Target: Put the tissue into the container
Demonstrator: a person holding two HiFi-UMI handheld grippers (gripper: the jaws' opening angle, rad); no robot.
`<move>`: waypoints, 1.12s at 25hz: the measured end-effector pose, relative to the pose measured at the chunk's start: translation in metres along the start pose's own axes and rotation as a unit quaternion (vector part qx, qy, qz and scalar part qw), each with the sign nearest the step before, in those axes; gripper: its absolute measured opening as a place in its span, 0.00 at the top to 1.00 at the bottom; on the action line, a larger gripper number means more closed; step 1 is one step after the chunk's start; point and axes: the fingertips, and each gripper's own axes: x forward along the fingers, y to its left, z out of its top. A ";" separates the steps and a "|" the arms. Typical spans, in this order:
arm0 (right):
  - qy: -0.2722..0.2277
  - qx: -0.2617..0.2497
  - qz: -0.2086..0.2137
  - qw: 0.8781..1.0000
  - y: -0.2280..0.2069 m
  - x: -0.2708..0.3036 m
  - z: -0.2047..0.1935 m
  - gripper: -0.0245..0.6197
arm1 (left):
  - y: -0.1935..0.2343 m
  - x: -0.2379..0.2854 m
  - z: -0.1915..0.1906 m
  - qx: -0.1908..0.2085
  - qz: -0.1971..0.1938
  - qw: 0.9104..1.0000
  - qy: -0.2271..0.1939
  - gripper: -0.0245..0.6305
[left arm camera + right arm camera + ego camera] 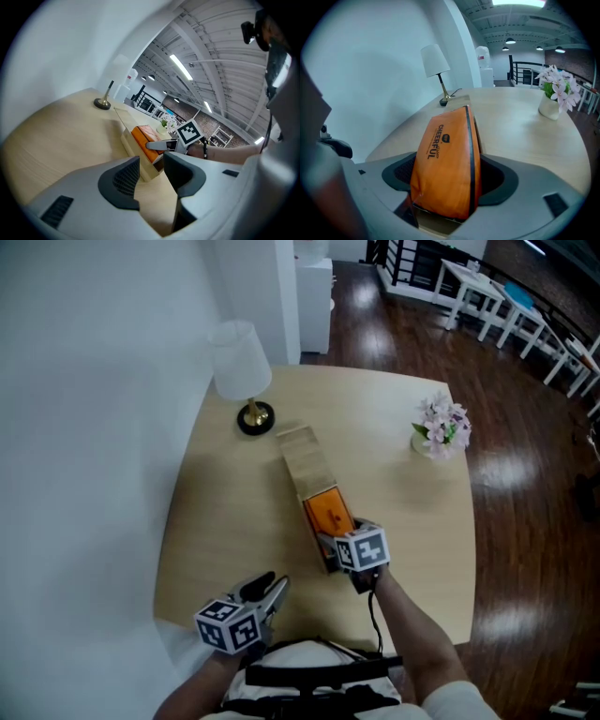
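Note:
An orange tissue pack [328, 510] stands on edge in the near end of a long wooden container [305, 460] at the table's middle. My right gripper [334, 540] is shut on the pack's near end; in the right gripper view the pack [447, 159] fills the gap between both pads of that gripper [450, 180]. My left gripper [272, 590] hovers at the table's front left, apart from the container, open with nothing between its jaws [152, 171]. From there I see the container's wall [133, 149] and the pack [144, 135].
A white-shaded lamp [242, 362] stands at the table's back left by the wall. A vase of pink flowers [441, 427] sits at the back right. The pale wood table [403, 521] ends just in front of me; dark floor lies to the right.

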 end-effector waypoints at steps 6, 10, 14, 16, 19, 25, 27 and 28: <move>0.003 -0.038 -0.027 0.999 0.003 0.009 0.000 0.35 | -0.001 0.002 0.002 -0.004 -0.005 1.000 -0.003 0.71; -0.003 -0.030 -0.028 0.999 0.005 0.011 0.002 0.31 | -0.002 0.002 0.004 -0.005 -0.007 1.000 -0.005 0.71; -0.008 -0.026 -0.022 0.999 0.006 0.009 0.004 0.29 | -0.003 0.002 0.005 -0.007 -0.009 1.000 -0.007 0.71; -0.012 -0.027 -0.026 0.999 0.004 0.006 0.004 0.29 | -0.006 0.003 0.004 -0.005 -0.013 1.000 -0.006 0.71; -0.029 -0.031 -0.028 0.999 0.003 -0.007 0.011 0.29 | -0.012 0.002 0.006 0.001 -0.020 1.000 -0.008 0.71; -0.076 -0.033 -0.006 0.997 0.017 -0.055 0.022 0.30 | -0.033 -0.004 0.016 0.022 -0.056 0.998 -0.026 0.84; -0.092 -0.031 -0.005 0.995 0.020 -0.077 0.021 0.49 | -0.043 -0.007 0.017 0.031 -0.072 0.997 -0.028 0.88; -0.100 -0.028 -0.004 0.995 0.022 -0.088 0.020 0.59 | -0.047 -0.008 0.017 0.036 -0.079 0.996 -0.027 0.90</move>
